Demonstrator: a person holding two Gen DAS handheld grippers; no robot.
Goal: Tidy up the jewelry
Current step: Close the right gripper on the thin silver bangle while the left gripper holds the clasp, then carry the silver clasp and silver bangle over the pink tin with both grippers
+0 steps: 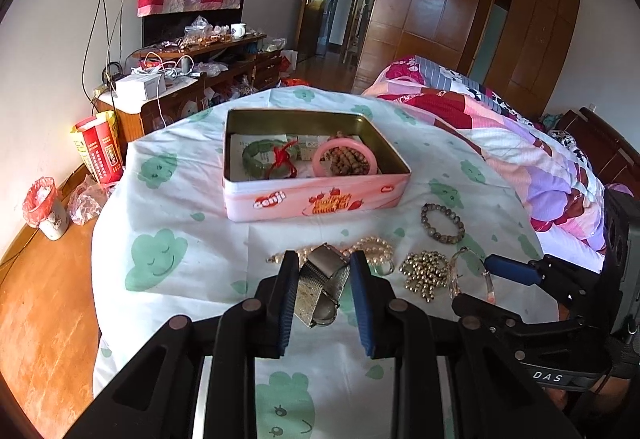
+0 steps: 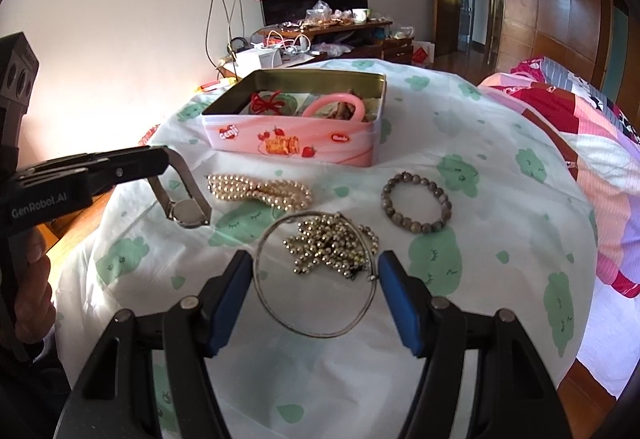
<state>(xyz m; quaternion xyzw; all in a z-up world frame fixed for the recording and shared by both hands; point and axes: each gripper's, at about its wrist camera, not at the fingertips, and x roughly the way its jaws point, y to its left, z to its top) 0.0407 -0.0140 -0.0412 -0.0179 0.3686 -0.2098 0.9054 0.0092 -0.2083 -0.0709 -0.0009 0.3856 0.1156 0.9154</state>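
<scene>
My left gripper (image 1: 324, 271) is shut on a silver mesh-band watch (image 1: 322, 285) and holds it just above the table; the watch (image 2: 185, 213) hangs from it in the right wrist view. A pink tin (image 1: 320, 199) holds a green bangle (image 1: 256, 155) with red string, a pink bangle (image 1: 344, 149) and brown beads. My right gripper (image 2: 316, 273) is open around a thin silver hoop (image 2: 316, 333) and a gold bead cluster (image 2: 328, 245). A pearl strand (image 2: 260, 191) and a grey bead bracelet (image 2: 416, 201) lie on the cloth.
The round table has a white cloth with green clouds (image 1: 160, 255). A bed with a patchwork quilt (image 1: 500, 127) is at the right. A cluttered wooden cabinet (image 1: 192, 79) stands behind, with a small bin (image 1: 46, 207) and red box (image 1: 102, 151) on the floor.
</scene>
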